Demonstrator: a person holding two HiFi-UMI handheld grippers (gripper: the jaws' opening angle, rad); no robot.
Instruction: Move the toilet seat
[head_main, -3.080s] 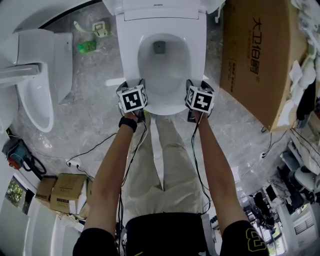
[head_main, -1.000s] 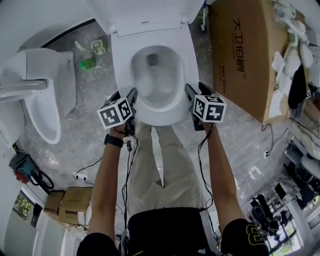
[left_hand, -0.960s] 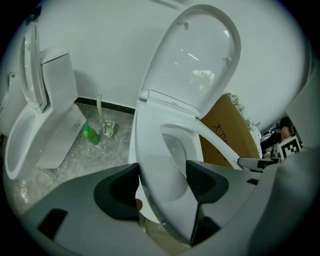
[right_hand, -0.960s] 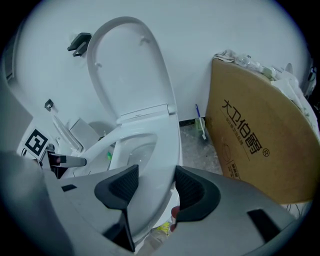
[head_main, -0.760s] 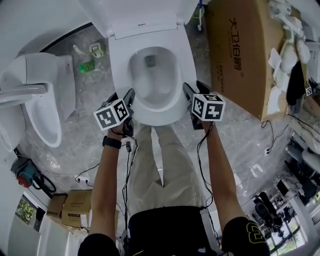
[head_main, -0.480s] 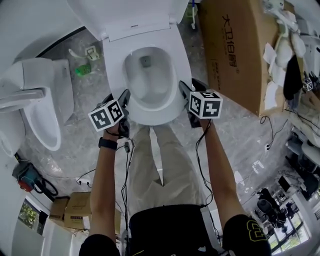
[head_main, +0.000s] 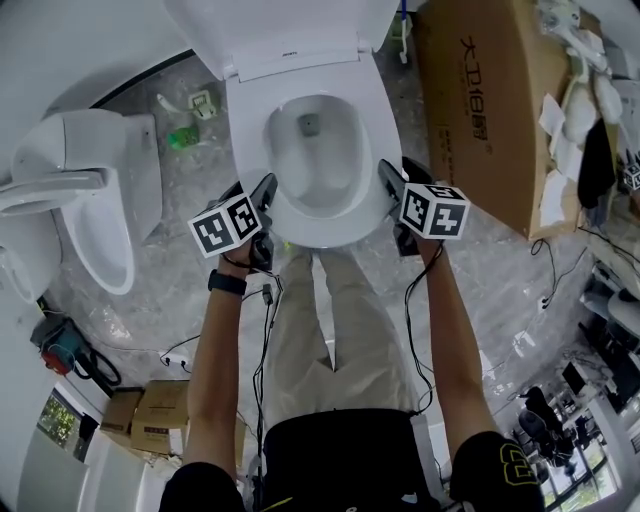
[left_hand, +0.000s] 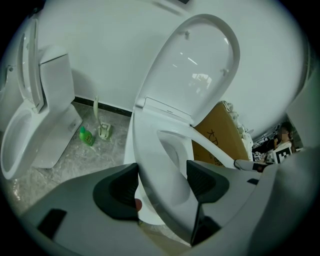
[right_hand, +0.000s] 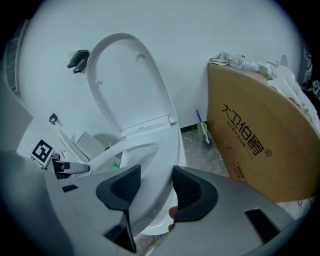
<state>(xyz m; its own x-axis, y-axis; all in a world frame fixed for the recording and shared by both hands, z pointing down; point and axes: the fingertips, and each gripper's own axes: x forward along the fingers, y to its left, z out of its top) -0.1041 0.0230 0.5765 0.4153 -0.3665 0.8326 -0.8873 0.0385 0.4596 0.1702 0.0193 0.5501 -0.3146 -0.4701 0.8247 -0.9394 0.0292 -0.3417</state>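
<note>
the left tongs (left_hand: 162, 184) and right tongs (right_hand: 156, 186) each clamp one side of the toilet seat (head_main: 330, 228), just over the bowl (head_main: 312, 140) below the raised lid (left_hand: 200, 65) — a matched grip, probably so it swings evenly.

In the head view the raised lid (head_main: 290, 30) runs off the far edge, and the print on its hinge strip is too small to read. The marker cubes (head_main: 227, 225) cover most of the left gripper (head_main: 258, 192) and the right gripper (head_main: 390, 178), so their grip on the toilet seat (head_main: 325, 228) cannot be judged there. The second toilet (head_main: 80, 200) is cut by the left edge, the cardboard box (head_main: 500, 110) by the far edge. The green bottle (head_main: 182, 137) has a label too small to read. The clutter (head_main: 590, 120) at the right is too small to name. In the left gripper view that gripper's body hides the lower part of the bowl (left_hand: 172, 150).
</note>
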